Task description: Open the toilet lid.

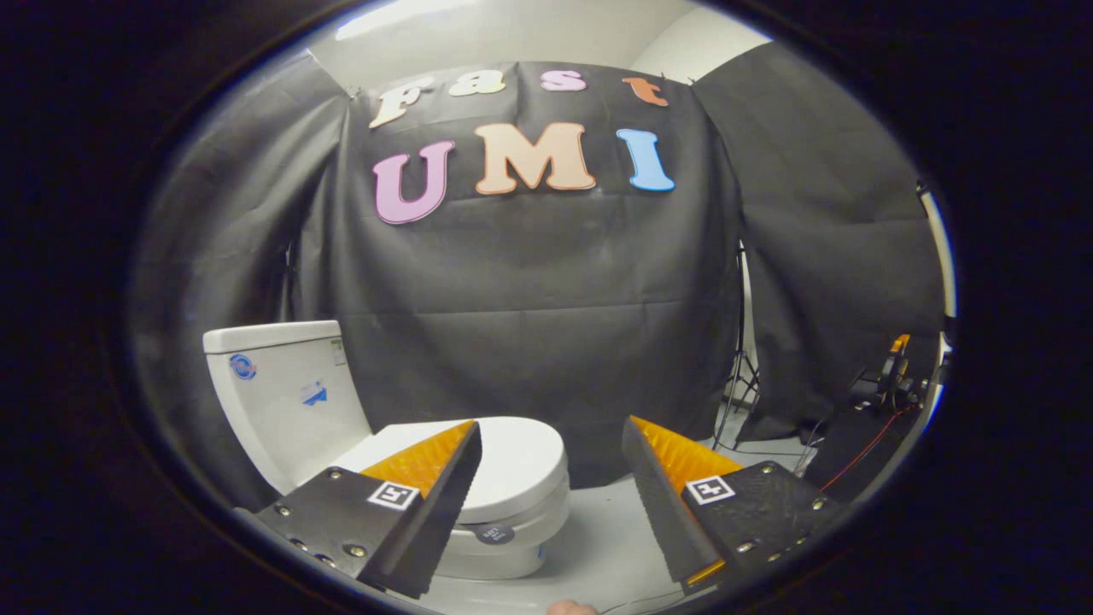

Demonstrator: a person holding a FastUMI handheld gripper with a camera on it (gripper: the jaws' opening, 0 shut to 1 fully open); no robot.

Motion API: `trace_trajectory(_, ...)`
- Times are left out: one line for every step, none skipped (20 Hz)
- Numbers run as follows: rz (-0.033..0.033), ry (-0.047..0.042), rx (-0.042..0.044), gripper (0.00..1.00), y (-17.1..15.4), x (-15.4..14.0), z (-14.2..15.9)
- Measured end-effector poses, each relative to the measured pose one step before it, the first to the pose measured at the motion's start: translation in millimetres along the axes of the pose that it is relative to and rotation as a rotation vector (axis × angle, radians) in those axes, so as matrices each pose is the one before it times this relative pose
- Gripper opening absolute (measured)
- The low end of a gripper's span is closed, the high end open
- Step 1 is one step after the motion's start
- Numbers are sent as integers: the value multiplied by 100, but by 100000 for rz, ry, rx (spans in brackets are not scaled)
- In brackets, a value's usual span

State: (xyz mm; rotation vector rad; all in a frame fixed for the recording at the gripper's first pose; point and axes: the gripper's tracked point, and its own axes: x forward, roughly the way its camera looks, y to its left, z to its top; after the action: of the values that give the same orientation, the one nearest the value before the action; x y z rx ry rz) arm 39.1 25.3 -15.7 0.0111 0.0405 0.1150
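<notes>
Beyond the spread gripper (551, 431), toilet lid (512, 457) lies closed.

Glossy smooth toilet lid (512, 465), matt cloth wall (529, 299)

Serrated-edged fingers (427, 512), silver screws, square black-and-white marker tags (393, 494)

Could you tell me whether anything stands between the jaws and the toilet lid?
Nothing visible does. The gripper is open and holds nothing; the closed toilet lid lies just ahead, toward its left finger, with only bare floor between.
</notes>
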Motion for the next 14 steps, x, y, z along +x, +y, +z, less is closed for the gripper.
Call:
trace_trajectory(-31,-75,-193,98,144,90,57)
trace_trajectory(-25,-9,510,98,88,68,17)
trace_trajectory(-117,122,1492,98,132,101,46)
trace_trajectory(229,125,1418,98,130,128,-75)
trace_trajectory(210,532,-76,98,132,192,-96)
trace_trajectory(-274,612,-1067,98,-97,281,-291)
trace_trajectory(-122,824,-1201,98,-201,202,-122)
trace_trajectory(-149,845,-858,98,-100,219,-213)
trace_trajectory(17,466,299,98,-47,137,-50)
trace_trajectory(175,466,896,98,61,83,4)
trace_trajectory(367,730,333,98,139,269,-161)
trace_trajectory(-76,1431,-402,98,109,325,-464)
trace_trajectory(-733,1900,-642,98,-52,186,-460)
trace_trajectory(-829,1641,183,98,-199,273,-391)
